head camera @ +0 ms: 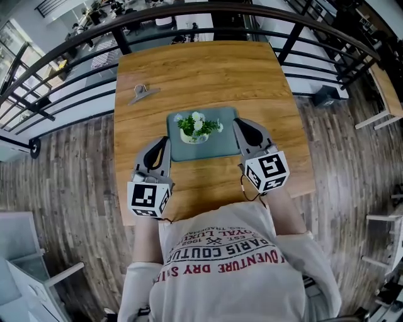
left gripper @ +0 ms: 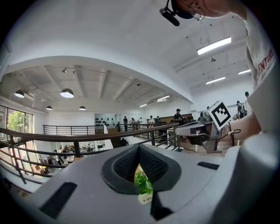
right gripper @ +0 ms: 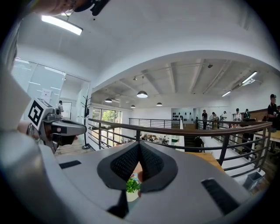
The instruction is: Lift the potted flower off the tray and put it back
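Observation:
The potted flower [head camera: 198,127], white blooms and green leaves in a small white pot, stands on the grey-green tray [head camera: 220,148] in the middle of the wooden table. My left gripper [head camera: 165,139] lies at the tray's near left corner, its jaws shut with nothing between them. My right gripper [head camera: 239,122] is at the tray's right edge, also shut and empty, a little apart from the plant. In the left gripper view the closed tips [left gripper: 139,146] meet above a glimpse of the flower [left gripper: 143,183]. The right gripper view likewise shows closed tips [right gripper: 139,144] and the flower [right gripper: 132,185] below them.
A metal binder clip [head camera: 143,93] lies on the table [head camera: 208,69] toward the far left. A dark railing [head camera: 201,12] runs just beyond the table's far edge. The person's torso stands at the near edge. A wood floor surrounds the table.

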`<state>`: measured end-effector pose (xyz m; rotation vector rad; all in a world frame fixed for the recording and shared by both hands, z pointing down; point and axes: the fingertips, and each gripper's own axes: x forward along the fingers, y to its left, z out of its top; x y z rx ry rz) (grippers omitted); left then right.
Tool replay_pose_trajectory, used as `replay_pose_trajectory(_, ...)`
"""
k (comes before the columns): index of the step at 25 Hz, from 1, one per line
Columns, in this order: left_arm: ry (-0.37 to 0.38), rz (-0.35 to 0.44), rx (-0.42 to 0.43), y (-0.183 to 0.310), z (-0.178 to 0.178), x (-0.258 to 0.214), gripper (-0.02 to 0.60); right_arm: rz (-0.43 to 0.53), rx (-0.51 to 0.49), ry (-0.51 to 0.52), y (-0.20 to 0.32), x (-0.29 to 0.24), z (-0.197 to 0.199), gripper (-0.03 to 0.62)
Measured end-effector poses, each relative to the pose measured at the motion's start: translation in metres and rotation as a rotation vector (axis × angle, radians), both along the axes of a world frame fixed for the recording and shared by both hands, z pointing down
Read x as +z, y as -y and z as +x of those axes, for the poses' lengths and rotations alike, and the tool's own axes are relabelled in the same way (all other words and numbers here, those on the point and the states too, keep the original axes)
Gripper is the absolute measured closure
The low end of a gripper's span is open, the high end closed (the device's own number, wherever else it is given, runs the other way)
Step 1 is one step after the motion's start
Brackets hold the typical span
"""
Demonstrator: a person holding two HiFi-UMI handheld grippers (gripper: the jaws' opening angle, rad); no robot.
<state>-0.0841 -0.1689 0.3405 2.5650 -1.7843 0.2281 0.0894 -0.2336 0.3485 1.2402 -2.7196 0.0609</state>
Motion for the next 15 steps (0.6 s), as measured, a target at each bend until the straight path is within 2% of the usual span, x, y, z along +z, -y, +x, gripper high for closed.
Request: replay_pose_trajectory(15, 0.012, 0.012, 0.0, 0.0027, 0.0019, -0.0101, 0.569, 0.03, -0.025, 0.009, -0.0087, -0.0069, -0.0016, 0.566)
